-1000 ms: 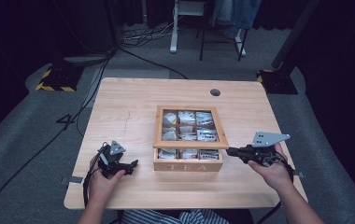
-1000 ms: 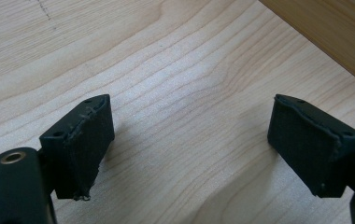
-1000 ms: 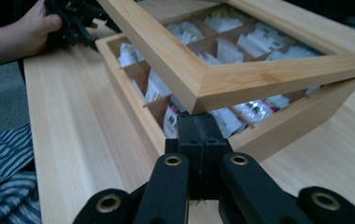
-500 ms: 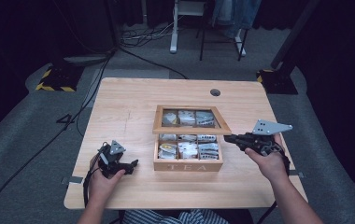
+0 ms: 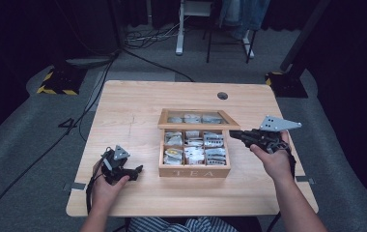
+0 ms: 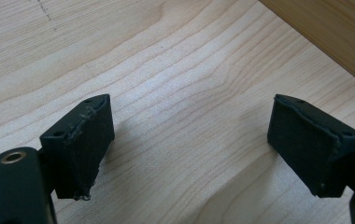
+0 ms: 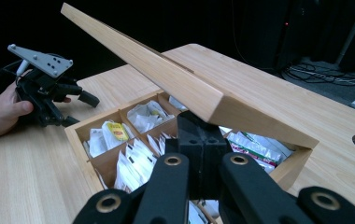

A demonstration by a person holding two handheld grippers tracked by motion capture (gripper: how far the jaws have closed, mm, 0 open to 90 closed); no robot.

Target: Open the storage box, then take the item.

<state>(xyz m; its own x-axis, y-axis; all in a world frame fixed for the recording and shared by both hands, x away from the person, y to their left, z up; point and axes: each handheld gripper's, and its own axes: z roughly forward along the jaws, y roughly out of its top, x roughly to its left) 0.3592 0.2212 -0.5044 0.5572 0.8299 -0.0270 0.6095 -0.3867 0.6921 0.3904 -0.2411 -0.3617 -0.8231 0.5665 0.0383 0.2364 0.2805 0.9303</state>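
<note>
A wooden tea box marked TEA sits at the table's middle, with several compartments of tea bags. Its glass-paned lid is hinged at the back and stands partly raised. My right gripper is at the lid's front right corner. In the right gripper view its jaws are pressed together under the lid, whose edge rests on their tips. My left gripper lies on the table left of the box, open over bare wood, with nothing between its fingers. It also shows far off.
The box's side wall is just ahead of the left jaws. A round cable hole lies in the table behind the box. Bare tabletop stretches to the left and back. Black cables and stands are on the floor beyond.
My right gripper has risen and moved back, swinging the lid up from nearly closed to partly raised. The left gripper has stayed put.
</note>
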